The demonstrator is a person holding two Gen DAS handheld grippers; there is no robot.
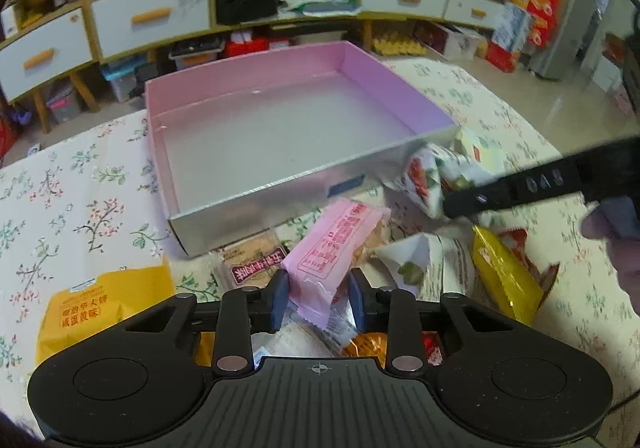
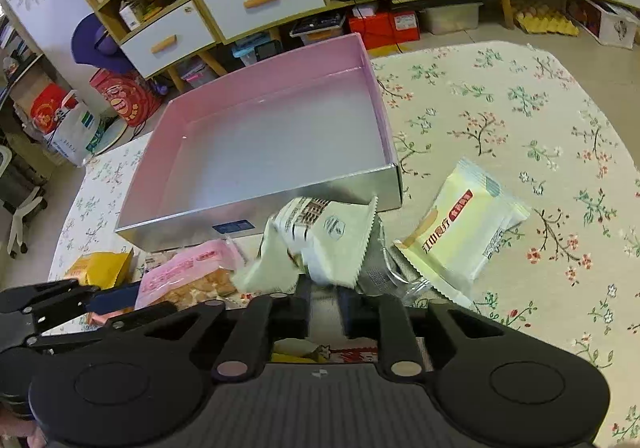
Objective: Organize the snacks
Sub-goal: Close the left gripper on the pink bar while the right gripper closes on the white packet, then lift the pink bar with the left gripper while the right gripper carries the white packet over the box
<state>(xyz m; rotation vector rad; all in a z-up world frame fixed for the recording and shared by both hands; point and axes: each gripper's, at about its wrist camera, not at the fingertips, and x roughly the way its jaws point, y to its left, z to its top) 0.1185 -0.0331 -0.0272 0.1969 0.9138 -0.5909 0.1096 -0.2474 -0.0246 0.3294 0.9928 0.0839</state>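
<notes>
A pink plastic snack packet sits clamped between the left gripper's fingers, which tilt downward. The right gripper, also tilted down, pinches a white crinkled snack wrapper. Just beyond both lies the shallow pink-lined silver box on the floral-clothed surface.

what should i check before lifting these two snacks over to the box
1. Left gripper shut on pink snack packet: ok.
2. Right gripper shut on white-green packet: ok.
3. Pink box holds nothing yet: ok.
4. Grip depth on the white-green packet: cannot tell, pads hidden.
5. Pink snack packet free of the brown packet beneath: cannot tell.
6. The two grippers stand apart: ok.
</notes>
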